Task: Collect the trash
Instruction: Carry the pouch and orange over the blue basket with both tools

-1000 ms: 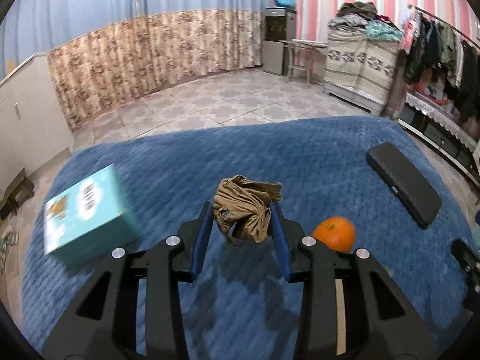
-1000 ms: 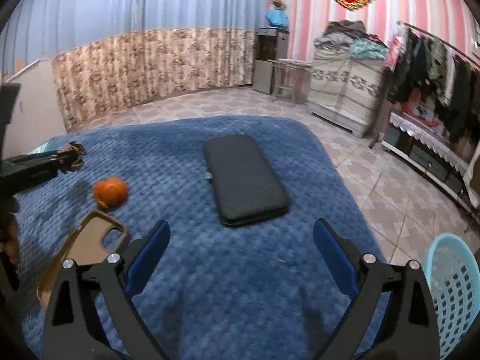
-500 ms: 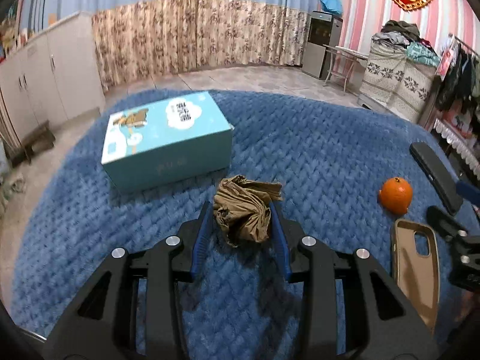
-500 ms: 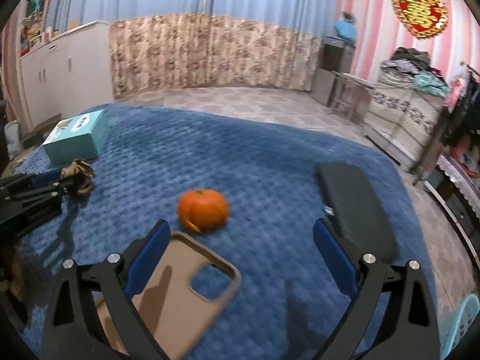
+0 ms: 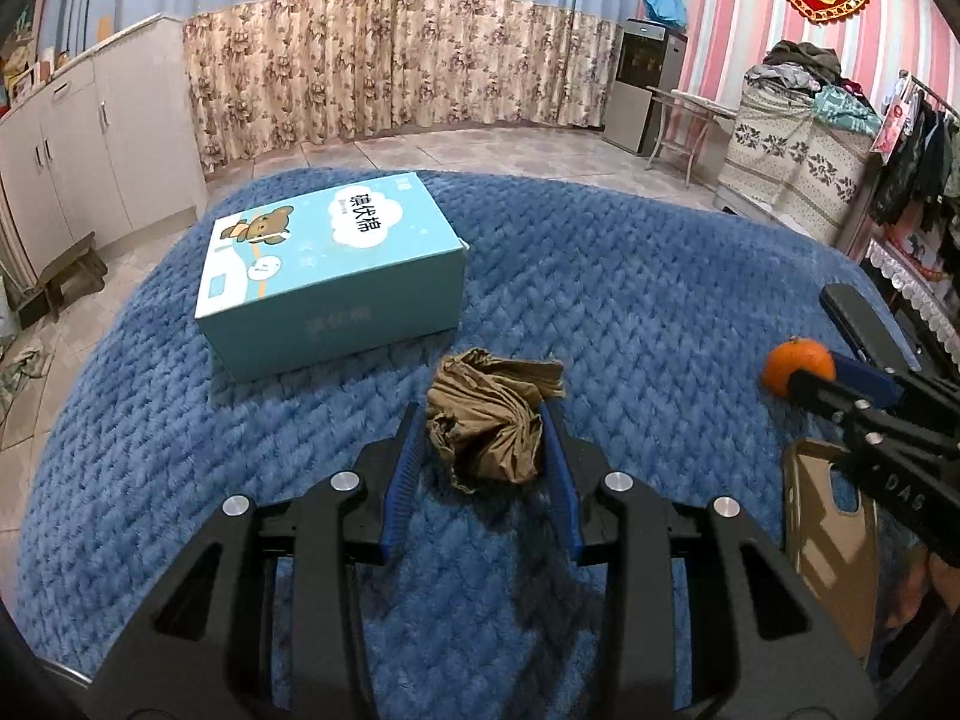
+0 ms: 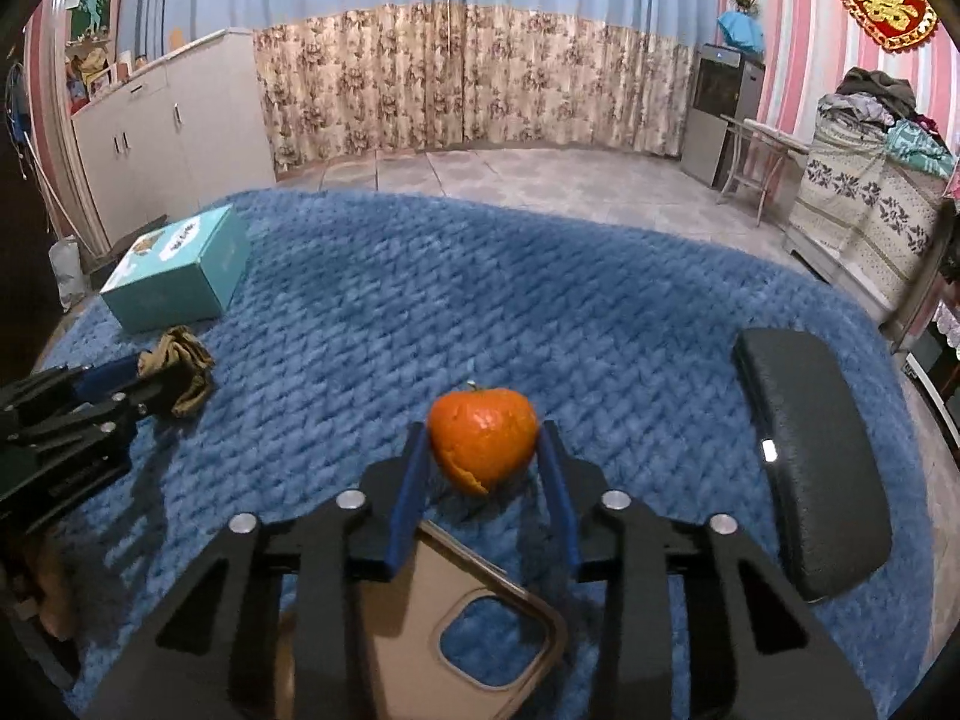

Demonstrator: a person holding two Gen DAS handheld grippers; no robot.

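Observation:
A crumpled brown paper wad sits between the blue pads of my left gripper, which is shut on it just above the blue blanket. In the right wrist view the same wad shows at the far left. An orange peel, torn at its lower edge, lies between the pads of my right gripper. Its jaws are closing and both pads touch the peel's sides. The left wrist view shows this peel at the right, partly behind the right gripper's fingers.
A teal tissue box lies on the blanket beyond the paper wad. A tan phone case lies under my right gripper. A black padded case rests to the right. Cabinets, curtains and a tiled floor surround the bed.
My right gripper swung left from the black case to the orange peel and closed its wide jaws onto it. My left gripper turned towards the teal box, still holding the paper wad.

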